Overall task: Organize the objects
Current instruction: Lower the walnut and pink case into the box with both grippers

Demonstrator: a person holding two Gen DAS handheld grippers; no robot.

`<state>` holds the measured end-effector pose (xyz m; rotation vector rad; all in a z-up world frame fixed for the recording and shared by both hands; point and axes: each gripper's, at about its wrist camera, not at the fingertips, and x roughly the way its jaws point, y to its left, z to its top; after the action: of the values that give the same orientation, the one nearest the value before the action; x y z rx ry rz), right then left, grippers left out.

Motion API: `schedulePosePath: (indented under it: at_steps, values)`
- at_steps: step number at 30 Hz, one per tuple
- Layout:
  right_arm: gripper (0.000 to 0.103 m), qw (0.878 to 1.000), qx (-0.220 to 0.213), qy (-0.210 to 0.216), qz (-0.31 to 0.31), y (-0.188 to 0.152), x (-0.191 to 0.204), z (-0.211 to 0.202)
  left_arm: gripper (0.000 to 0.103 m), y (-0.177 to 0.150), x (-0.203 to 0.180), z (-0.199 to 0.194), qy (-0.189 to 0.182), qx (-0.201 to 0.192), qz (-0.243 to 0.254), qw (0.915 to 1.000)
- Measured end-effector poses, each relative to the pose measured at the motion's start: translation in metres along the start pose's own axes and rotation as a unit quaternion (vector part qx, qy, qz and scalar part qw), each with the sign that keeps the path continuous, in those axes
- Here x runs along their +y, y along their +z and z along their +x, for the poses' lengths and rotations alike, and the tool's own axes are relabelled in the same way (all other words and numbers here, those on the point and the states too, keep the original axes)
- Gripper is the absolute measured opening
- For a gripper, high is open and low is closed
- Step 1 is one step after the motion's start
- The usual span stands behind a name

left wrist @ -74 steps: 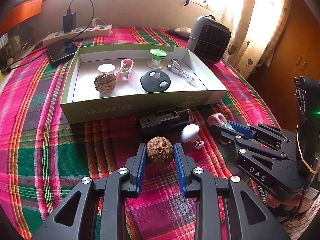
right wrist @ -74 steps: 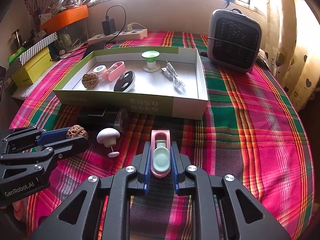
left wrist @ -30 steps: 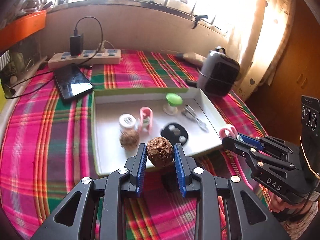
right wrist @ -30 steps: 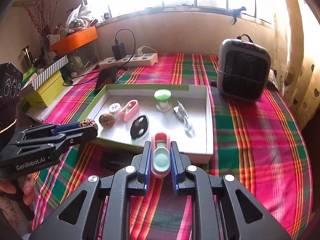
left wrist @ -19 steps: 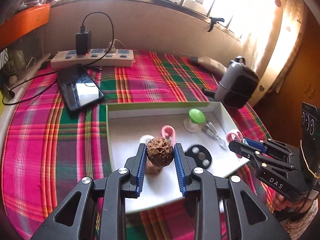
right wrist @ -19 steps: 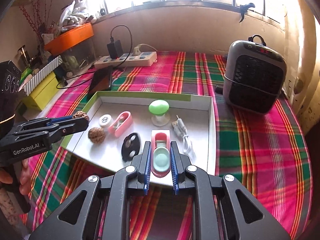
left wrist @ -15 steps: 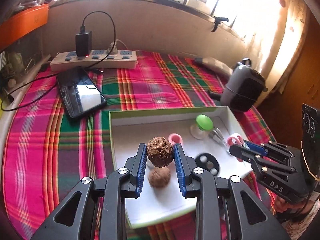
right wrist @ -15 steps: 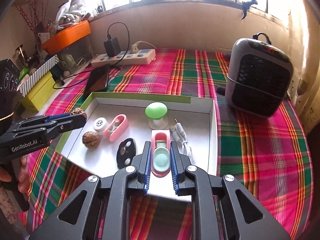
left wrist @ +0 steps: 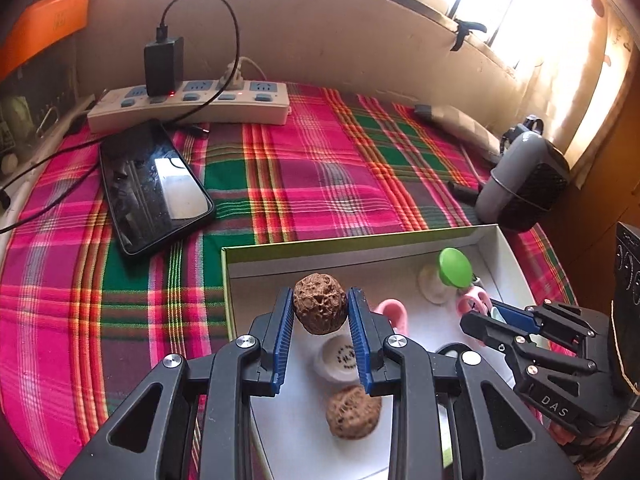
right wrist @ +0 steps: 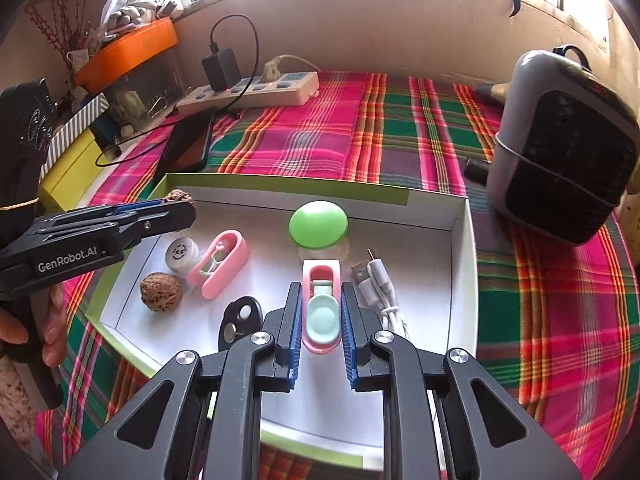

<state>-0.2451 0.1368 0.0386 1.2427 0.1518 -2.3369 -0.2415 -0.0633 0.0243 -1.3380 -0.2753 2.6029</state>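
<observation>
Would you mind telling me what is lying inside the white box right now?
Inside the box: a walnut, a white cap, a pink clip case, a green-topped knob, a white cable and a black tag. The right claw covers the floor behind it.

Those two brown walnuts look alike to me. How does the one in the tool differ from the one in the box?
The held walnut is clamped between the left tool's blue pads, above the box; the loose walnut lies on the box floor. The held walnut is near the far left corner; the loose walnut lies nearer, beside the white cap. Both are brown, wrinkled and similar in size.
</observation>
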Motion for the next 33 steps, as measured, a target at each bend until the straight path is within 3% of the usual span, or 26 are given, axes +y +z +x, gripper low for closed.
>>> schedulePosePath:
  at_steps: [30, 33]
  values:
    - [0.018, 1.000, 0.003, -0.001, 0.003, 0.004, -0.001, 0.013, 0.026, 0.003, -0.007, 0.011, 0.019, 0.008, 0.024, 0.9995]
    - [0.023, 1.000, 0.003, 0.005, 0.004, 0.004, -0.001, 0.013, 0.026, 0.003, -0.008, 0.011, 0.022, 0.008, 0.025, 0.9994]
